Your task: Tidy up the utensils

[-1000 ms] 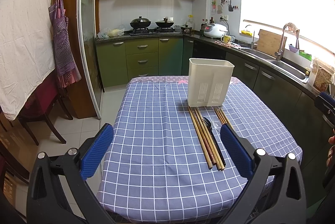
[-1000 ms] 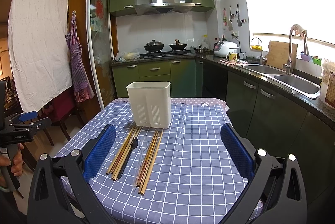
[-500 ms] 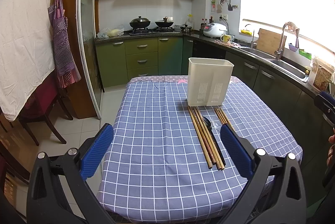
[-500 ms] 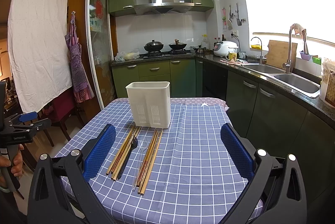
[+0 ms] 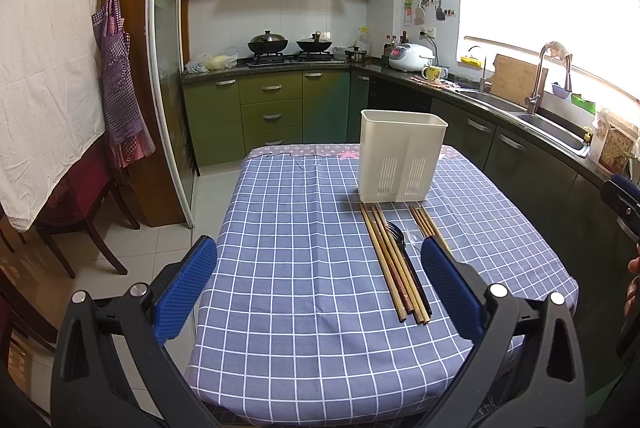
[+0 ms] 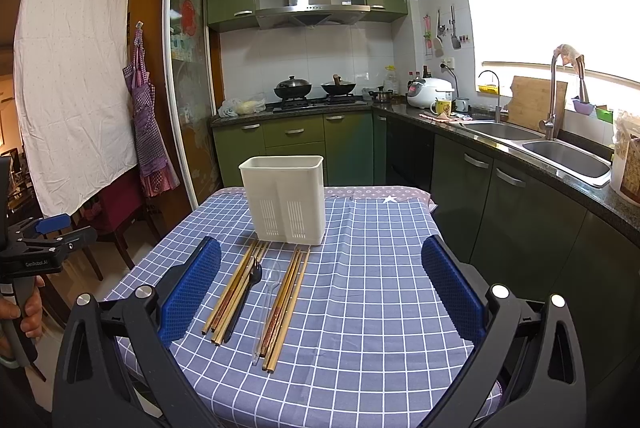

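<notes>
A white slotted utensil holder [image 5: 401, 156] [image 6: 285, 199] stands upright on the blue checked tablecloth [image 5: 296, 268] [image 6: 372, 292]. In front of it lie several wooden chopsticks [image 5: 390, 260] [image 6: 234, 288], a black plastic fork [image 6: 247, 294] [image 5: 404, 252], a clear plastic spoon [image 6: 266, 304] and more chopsticks [image 6: 286, 304] [image 5: 426, 224]. My left gripper [image 5: 318, 284] hovers open above the near table edge, left of the utensils. My right gripper [image 6: 320, 284] is open too, held above the utensils. Nothing sits between either pair of blue pads.
Green cabinets, a stove with two woks [image 6: 314, 88] and a counter with a sink [image 6: 560, 152] run along the back and right. A dark red chair [image 5: 80, 188] stands left of the table. The other gripper and a hand [image 6: 24, 308] show at the left edge.
</notes>
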The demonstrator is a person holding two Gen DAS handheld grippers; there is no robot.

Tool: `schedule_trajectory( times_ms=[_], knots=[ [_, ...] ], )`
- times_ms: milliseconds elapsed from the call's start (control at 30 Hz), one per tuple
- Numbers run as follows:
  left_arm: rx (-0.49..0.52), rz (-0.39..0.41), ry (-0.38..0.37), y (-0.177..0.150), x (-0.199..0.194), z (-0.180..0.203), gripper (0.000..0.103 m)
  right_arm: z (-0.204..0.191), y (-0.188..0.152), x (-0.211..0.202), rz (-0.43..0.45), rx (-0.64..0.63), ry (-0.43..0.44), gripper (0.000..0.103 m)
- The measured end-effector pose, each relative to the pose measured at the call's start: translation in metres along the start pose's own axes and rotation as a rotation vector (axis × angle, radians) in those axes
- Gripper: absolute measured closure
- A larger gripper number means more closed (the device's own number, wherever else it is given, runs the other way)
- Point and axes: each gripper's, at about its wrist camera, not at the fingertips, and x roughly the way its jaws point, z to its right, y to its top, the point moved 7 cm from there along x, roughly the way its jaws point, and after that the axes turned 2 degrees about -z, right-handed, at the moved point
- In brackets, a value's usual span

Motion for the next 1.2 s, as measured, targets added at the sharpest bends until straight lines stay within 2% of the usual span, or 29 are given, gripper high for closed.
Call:
schedule_trajectory(
  times_ms=[267,400,500,700,733,800,900,1000,1067,1133,1200],
  knots=[
    [0.018,-0.032,-0.003,0.002,0.009,0.002,0.006,0.007,-0.002,0.012,-0.035,-0.012,0.002,0.004],
    [0.048,-0.098,-0.012,0.008,0.029,0.008,0.006,0.016,0.002,0.034,-0.1,-0.06,-0.037,0.004],
    [0.058,-0.187,-0.035,0.009,0.058,0.014,0.006,0.023,0.003,0.057,-0.161,-0.085,-0.048,0.004],
    [0.017,-0.378,-0.11,0.001,0.117,0.029,0.006,0.028,-0.01,0.12,-0.374,-0.093,-0.024,0.004],
    [0.009,-0.401,-0.117,-0.001,0.124,0.031,0.006,0.028,-0.015,0.136,-0.436,-0.082,0.002,0.004],
    [-0.004,-0.443,-0.129,-0.003,0.14,0.032,0.006,0.024,-0.024,0.159,-0.527,-0.064,0.031,0.004],
    [-0.022,-0.461,-0.105,-0.001,0.153,0.028,0.006,0.011,-0.032,0.185,-0.618,-0.052,0.101,0.005],
    [-0.027,-0.459,-0.074,0.003,0.16,0.021,0.007,-0.008,-0.041,0.215,-0.707,-0.06,0.152,0.016],
    [-0.024,-0.459,-0.066,0.008,0.161,0.018,0.008,-0.024,-0.05,0.234,-0.777,-0.061,0.19,0.033],
    [-0.02,-0.458,-0.064,0.011,0.16,0.016,0.009,-0.039,-0.063,0.252,-0.85,-0.081,0.206,0.044],
    [-0.015,-0.455,-0.06,0.013,0.158,0.015,0.015,-0.051,-0.075,0.264,-0.898,-0.099,0.205,0.05]
  ],
)
